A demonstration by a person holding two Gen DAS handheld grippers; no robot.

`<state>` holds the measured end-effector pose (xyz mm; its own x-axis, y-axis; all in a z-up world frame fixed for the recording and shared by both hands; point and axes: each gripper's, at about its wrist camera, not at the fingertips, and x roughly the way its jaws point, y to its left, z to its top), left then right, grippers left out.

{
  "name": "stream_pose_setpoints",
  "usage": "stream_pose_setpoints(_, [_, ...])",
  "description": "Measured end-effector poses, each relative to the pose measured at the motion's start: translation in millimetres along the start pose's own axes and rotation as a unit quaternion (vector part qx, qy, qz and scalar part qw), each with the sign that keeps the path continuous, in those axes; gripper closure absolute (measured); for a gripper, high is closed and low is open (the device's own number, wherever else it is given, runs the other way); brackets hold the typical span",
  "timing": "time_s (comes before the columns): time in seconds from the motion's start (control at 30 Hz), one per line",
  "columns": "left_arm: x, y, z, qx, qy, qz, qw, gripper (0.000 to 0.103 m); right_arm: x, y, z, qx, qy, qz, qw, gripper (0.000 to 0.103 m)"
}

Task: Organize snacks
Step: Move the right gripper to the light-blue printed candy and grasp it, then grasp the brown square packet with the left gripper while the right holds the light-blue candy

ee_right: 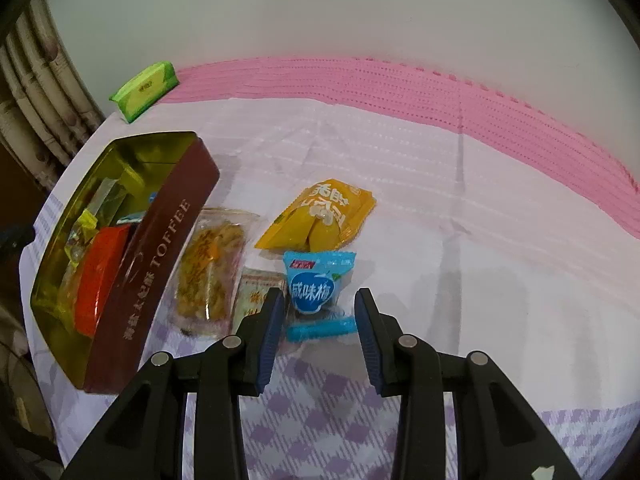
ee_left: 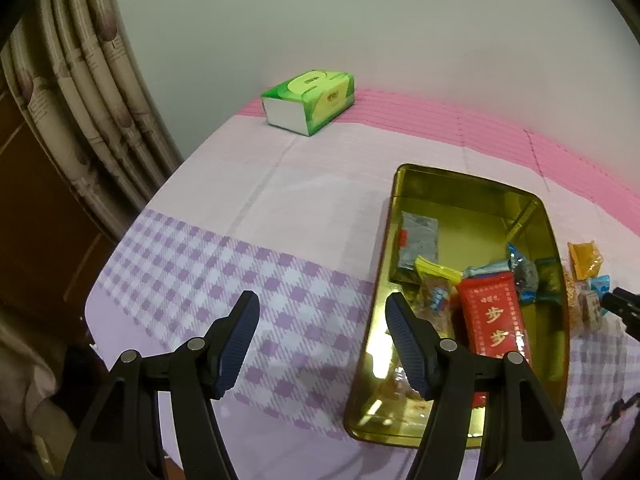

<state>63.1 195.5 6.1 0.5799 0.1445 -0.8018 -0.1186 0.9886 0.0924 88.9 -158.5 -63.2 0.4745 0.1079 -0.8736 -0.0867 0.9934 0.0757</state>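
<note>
One gold tin (ee_right: 160, 248) lies on the checked cloth (ee_right: 320, 412), with at least five snacks inside, among them one red pack (ee_left: 494, 316). Four snacks lie just beside it: one orange pack (ee_right: 320, 216), one blue pack (ee_right: 314, 286), one clear cake pack (ee_right: 210, 264) and one small pale pack (ee_right: 254, 296). One green tissue pack (ee_left: 310, 100) sits at the far edge. The left gripper (ee_left: 322, 342) hangs spread and empty by the tin; the right gripper (ee_right: 320, 328) is parted, empty, its fingertips either side of the blue pack.

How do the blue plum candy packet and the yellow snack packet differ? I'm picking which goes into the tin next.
The blue plum candy packet lies right before the right gripper, between its open jaws; the yellow snack packet lies farther back. The blue packet looks smaller and has twisted ends; the yellow one looks larger, a flat pillow pack. Both lie on the cloth outside the toffee tin.
</note>
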Motion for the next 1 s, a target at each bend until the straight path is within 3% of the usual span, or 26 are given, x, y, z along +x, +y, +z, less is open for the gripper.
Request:
stream_pose_setpoints(0.17, [-11, -8, -2, -0.001, 0.006, -0.006, 1.0, 0.037, 6, -5, 1, -0.006, 0.005, 0.0, 1.0, 0.075])
stream_pose_setpoints(0.4, [-28, -27, 3, 0.005, 0.014, -0.03, 0.9994, 0.037, 15, -12, 2, -0.006, 0.005, 0.006, 1.0, 0.076])
stream_pose_setpoints(0.77, [-42, -112, 15, 0.069, 0.028, -0.095, 0.9927, 0.037, 17, -13, -6, -0.012, -0.019, 0.001, 1.0, 0.075])
stream_pose_setpoints(1.0, [-42, -146, 13, 0.099, 0.04, -0.108, 0.9884, 0.037, 19, -19, -9, -0.002, -0.028, 0.012, 1.0, 0.075])
